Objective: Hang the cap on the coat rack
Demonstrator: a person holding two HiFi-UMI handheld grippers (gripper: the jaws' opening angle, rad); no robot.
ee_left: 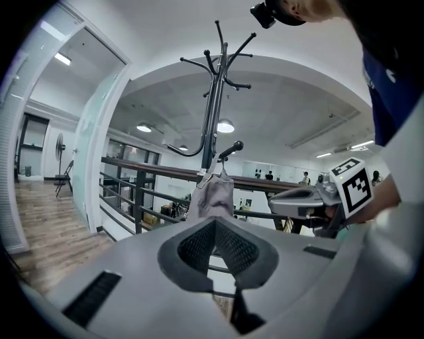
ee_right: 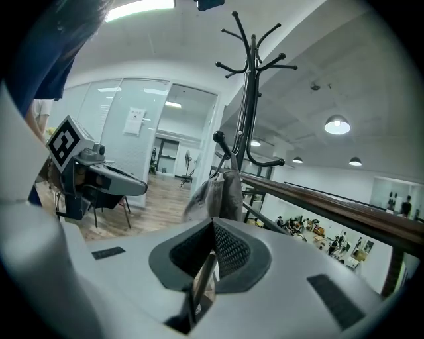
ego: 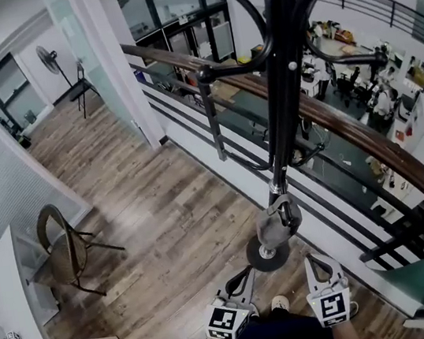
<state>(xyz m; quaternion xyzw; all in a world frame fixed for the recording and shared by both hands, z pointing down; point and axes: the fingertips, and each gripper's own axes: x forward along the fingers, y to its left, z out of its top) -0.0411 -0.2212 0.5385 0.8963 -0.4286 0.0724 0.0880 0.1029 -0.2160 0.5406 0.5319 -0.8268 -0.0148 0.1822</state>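
Beside the railing point(ee_left: 152, 169), cap point(ee_left: 212, 195) on coat rack point(ee_left: 213, 112) hook (left gripper point(ee_left: 215, 246), right gripper point(ee_right: 212, 253): jaws together, empty)

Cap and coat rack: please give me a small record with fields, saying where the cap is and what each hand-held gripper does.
cap: grey, hangs from a low hook
coat rack: black, upright, beside the railing
left hand-held gripper: jaws together, empty, apart from the cap
right hand-held gripper: jaws together, empty, apart from the cap
task state: cap appears hung
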